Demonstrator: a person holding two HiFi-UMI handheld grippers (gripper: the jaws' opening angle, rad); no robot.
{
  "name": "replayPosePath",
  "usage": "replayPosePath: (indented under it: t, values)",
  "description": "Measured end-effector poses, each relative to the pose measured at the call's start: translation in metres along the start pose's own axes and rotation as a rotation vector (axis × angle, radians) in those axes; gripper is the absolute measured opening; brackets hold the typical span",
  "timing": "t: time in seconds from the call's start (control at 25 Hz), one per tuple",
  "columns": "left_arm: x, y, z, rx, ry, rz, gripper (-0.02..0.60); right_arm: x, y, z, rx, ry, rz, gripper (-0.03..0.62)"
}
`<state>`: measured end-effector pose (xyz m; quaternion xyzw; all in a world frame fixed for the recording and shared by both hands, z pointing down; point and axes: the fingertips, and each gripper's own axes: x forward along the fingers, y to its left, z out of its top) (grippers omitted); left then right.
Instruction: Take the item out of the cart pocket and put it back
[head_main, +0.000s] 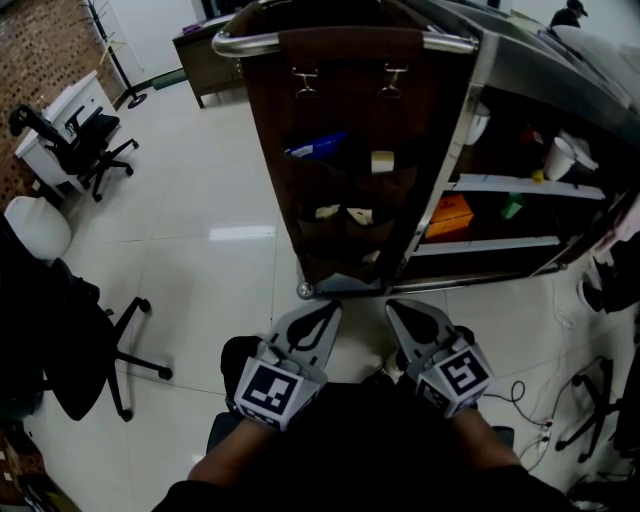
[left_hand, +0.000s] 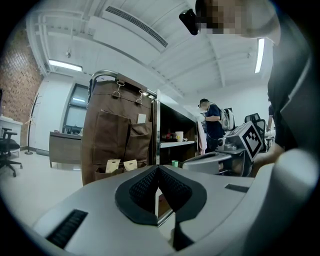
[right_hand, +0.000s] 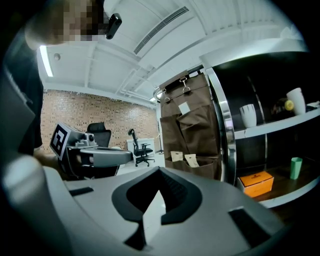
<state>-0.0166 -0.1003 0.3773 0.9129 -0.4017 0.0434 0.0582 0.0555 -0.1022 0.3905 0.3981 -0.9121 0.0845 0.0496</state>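
A brown fabric pocket organiser hangs by two clips from the cart's handle bar. Its pockets hold a blue item, a pale tag-like item and two small tan packets. The packets also show in the left gripper view and the right gripper view. My left gripper and right gripper sit side by side, low and close to my body, short of the cart's foot. Both are shut with nothing between the jaws, and both point toward the organiser.
The cart's side shelves carry an orange box, a green cup and white cups. Office chairs stand on the floor at left. Cables lie at right. A person stands beyond the cart.
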Motion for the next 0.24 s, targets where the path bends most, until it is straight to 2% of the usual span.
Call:
replayPosePath:
  t: [0.24]
  values:
    - [-0.0021,0.002,0.0014,0.002,-0.005,0.005,0.0,0.0012,0.0017,-0.0017,0.004,0.004,-0.002,0.011]
